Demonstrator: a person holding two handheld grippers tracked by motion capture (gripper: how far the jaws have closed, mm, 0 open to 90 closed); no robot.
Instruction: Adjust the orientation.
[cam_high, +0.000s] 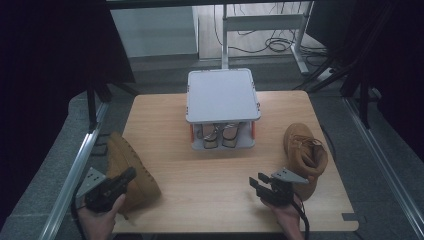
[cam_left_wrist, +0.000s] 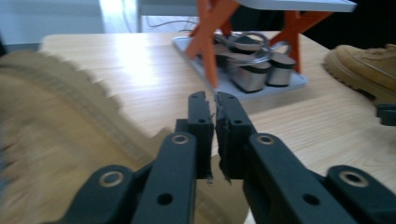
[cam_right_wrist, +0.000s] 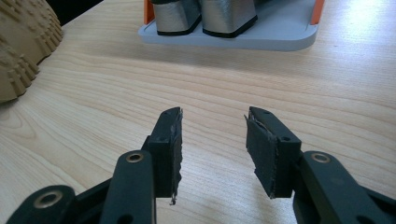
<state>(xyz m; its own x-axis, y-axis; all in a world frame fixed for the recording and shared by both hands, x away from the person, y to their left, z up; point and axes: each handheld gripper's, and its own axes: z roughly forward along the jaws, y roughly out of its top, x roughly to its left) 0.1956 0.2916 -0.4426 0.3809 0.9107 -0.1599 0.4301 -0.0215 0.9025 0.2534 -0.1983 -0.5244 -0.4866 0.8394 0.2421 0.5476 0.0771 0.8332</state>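
Jaws of the left gripper (cam_high: 131, 173) stand together, empty, over the tan boot (cam_high: 131, 167) lying sole-up beneath it. Right gripper (cam_high: 256, 183) waits apart, second boot (cam_high: 304, 152) just beyond it. Judged advice: reopen before descending and bite the collar, not the sole.

Rack (cam_high: 223, 95) sitting at the tabletop's (cam_high: 210, 175) far middle, a pair of heeled shoes (cam_high: 218, 136) lying on its lower tray. One boot (cam_high: 131, 170) lying sole-up at the near left edge; the other boot (cam_high: 304, 155) standing at the right.
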